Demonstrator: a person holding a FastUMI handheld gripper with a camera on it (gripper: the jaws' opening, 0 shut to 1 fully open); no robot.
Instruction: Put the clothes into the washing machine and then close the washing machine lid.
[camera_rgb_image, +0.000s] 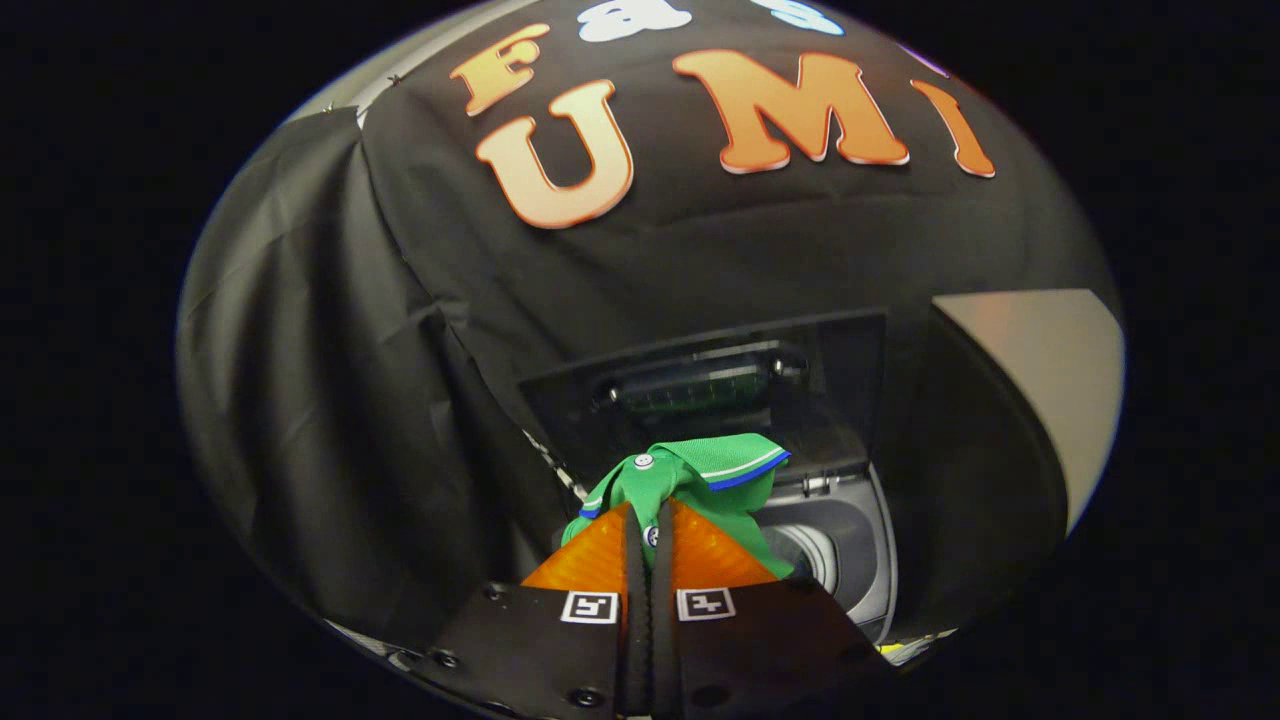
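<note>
Between your fingers hangs the green shirt (690, 478), your gripper (650, 535) clamped tight on its fabric, the collar with its white and blue trim bunched just ahead of the tips. Beyond and below it stands the washing machine (860, 560), its lid (720, 385) raised upright against the black cloth wall.

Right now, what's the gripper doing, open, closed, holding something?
Gripper: closed on the green shirt, held above the washing machine, whose lid stands open.
</note>
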